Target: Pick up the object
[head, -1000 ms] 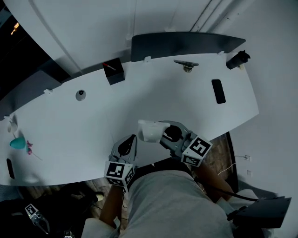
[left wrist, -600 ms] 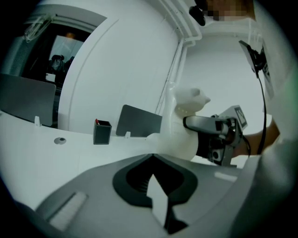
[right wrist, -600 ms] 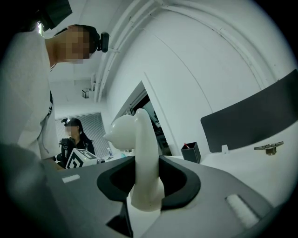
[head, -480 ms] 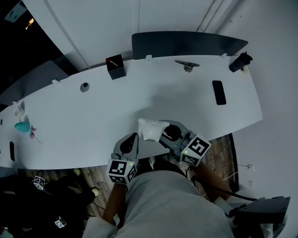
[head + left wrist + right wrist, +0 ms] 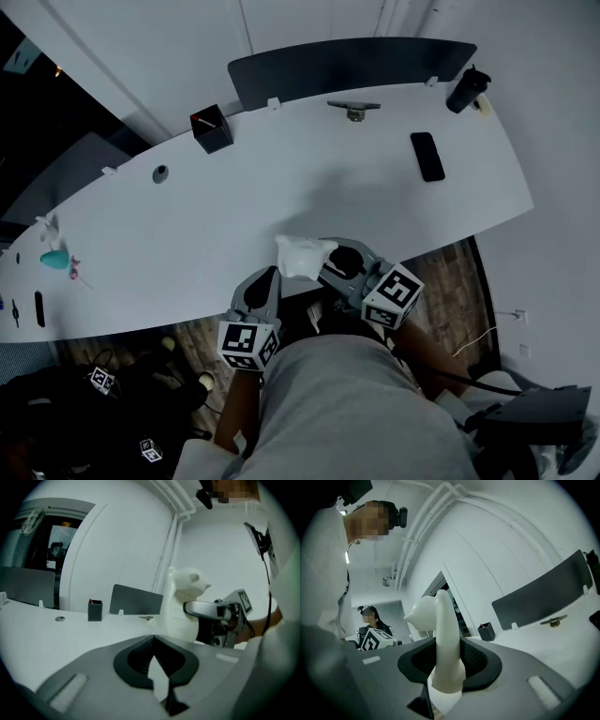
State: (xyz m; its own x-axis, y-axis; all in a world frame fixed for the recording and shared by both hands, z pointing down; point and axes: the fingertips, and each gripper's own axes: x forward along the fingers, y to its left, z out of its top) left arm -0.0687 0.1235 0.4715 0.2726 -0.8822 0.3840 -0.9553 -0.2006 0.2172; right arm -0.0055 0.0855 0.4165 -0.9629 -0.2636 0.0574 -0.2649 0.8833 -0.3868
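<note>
The white figurine (image 5: 302, 255) is up in the air, hanging over the near edge of the table (image 5: 281, 187), close in front of the person. The right gripper (image 5: 325, 269) has it clamped by the slim neck. Its own view shows the pads pressing on both sides, with the pointed head poking up above the jaws and the wider base hanging below. The left gripper (image 5: 266, 277) sits just beside it with its jaws together and nothing between them, so it's taking no part in the hold.

From the left gripper view the figurine looks clear of the tabletop, so by my reckoning the pick-up itself is done. Any carry or set-down would be what's left. Further out, a phone (image 5: 427, 157), a black box (image 5: 211, 128) and a dark screen (image 5: 347, 66) sit along the far side, well apart from the action.
</note>
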